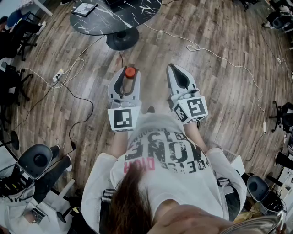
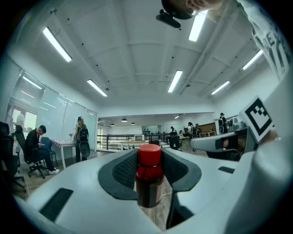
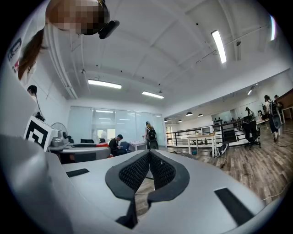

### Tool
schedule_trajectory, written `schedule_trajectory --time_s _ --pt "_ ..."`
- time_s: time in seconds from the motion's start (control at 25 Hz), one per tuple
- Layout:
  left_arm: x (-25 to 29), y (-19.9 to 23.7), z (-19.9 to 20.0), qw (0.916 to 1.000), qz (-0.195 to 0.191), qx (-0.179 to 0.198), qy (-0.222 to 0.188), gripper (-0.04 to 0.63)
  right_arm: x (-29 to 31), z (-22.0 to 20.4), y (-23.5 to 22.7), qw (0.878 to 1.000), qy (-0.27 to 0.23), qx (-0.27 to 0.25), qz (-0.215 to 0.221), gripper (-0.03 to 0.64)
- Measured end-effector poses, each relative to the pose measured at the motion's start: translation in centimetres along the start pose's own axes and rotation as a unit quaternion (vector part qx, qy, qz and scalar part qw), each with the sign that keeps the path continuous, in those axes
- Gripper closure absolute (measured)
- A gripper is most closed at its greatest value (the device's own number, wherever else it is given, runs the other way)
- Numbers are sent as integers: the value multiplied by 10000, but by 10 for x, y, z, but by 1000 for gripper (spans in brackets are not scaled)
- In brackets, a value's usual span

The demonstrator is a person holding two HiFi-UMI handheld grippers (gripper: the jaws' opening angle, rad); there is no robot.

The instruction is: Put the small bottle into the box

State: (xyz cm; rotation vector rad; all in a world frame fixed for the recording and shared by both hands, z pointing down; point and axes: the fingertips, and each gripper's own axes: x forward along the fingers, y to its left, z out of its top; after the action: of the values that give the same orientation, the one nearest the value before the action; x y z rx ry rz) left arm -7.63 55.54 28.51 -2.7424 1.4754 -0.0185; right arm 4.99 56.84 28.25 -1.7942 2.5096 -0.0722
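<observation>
The small bottle [image 2: 149, 179] stands upright, clamped between the left tool [image 1: 129, 76] pads.

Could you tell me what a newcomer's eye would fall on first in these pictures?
The red-capped small bottle stands out first, clamped between the pads of the left gripper, which is held out over the wooden floor. Beside it the right gripper is shut and empty, and a black marble table stands ahead.
</observation>
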Motion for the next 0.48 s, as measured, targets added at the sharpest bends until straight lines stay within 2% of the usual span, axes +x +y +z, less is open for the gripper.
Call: schedule_trajectory --time_s 0.48 --pt "3 -10 6 10000 11 41 -87 449 -9 5 -8 10000 -50 43 62 615"
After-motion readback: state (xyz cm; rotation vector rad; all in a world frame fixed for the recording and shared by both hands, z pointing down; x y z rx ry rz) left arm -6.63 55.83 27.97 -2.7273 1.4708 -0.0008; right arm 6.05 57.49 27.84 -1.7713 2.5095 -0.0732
